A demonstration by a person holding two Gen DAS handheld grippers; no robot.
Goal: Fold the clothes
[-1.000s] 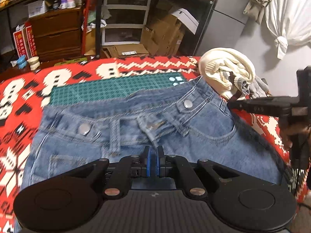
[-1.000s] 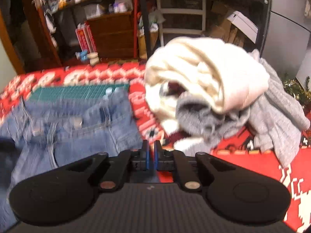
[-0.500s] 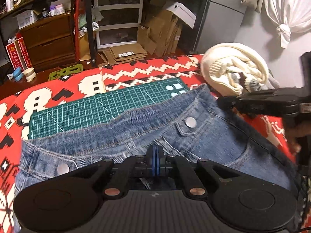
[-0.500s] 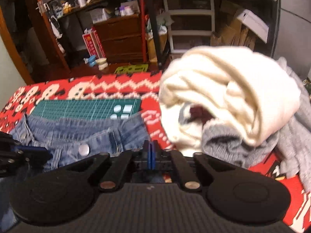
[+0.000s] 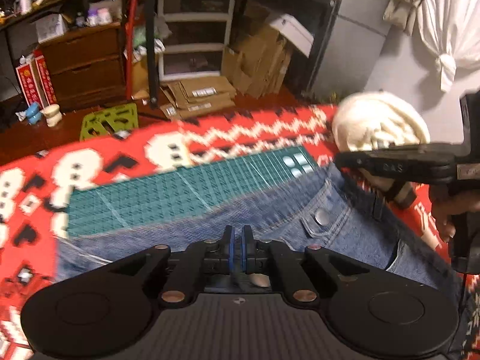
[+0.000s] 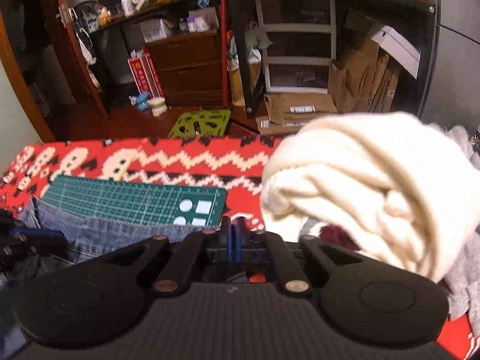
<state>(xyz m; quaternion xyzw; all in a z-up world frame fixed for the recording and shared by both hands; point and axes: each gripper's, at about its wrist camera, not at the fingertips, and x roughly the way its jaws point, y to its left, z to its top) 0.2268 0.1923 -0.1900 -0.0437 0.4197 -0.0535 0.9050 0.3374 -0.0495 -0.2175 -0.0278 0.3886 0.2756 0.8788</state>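
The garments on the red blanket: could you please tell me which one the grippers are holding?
The blue jeans: both the left gripper and the right gripper are shut on its denim, while the cream sweater lies bundled and untouched.

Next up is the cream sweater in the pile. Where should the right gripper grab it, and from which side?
Judging by its pose, the cream sweater lies bunched on grey knitwear. Grip the thick rolled fold on its lower left, coming in low from the jeans side: that edge juts toward the right gripper.
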